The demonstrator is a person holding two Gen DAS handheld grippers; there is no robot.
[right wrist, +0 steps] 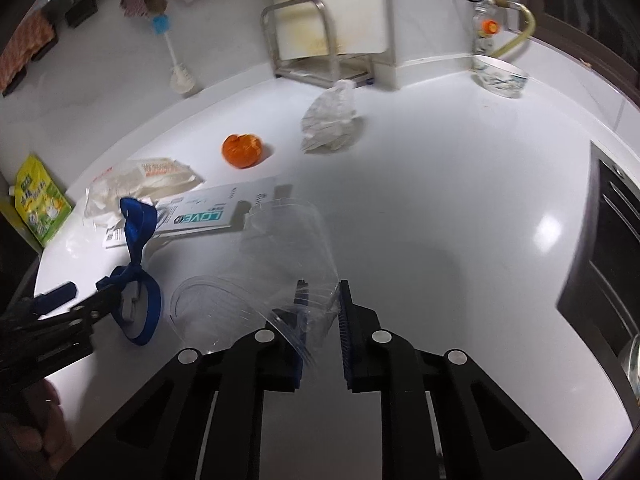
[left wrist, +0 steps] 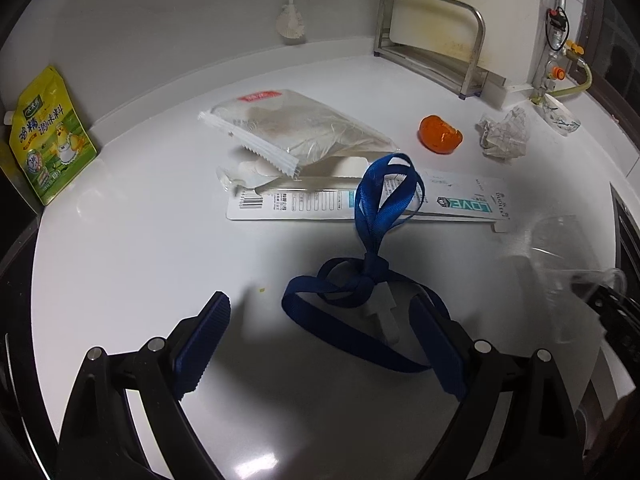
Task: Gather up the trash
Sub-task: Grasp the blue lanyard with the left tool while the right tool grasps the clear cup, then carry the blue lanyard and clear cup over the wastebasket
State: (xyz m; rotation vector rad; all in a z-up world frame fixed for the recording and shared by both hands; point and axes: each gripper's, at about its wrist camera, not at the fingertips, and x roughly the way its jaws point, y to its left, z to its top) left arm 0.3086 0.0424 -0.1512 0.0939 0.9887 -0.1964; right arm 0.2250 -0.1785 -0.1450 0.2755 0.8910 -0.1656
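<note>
- Straddling the blue lanyard (left wrist: 362,300) on the white counter (left wrist: 140,248): left gripper (left wrist: 320,340) spread wide, knot centred between the fingers, loops running away forward.
- Pinching a clear plastic cup (right wrist: 292,248) by its rim: right gripper (right wrist: 323,312).

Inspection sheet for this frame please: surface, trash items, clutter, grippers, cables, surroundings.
Surface: white countertop, glossy, one tiny yellow crumb.
Job's things: clear plastic cup; blue lanyard; toothbrush package; clear wrapper; orange peel; crumpled paper.
Clutter: yellow seasoning pouch, bottle brush, bowl.
Grippers: right gripper shut on the cup's wall; left gripper open, straddling the lanyard.
Cables: yellow gas hose at the wall.
Surroundings: metal rack, dark cooktop edge.
</note>
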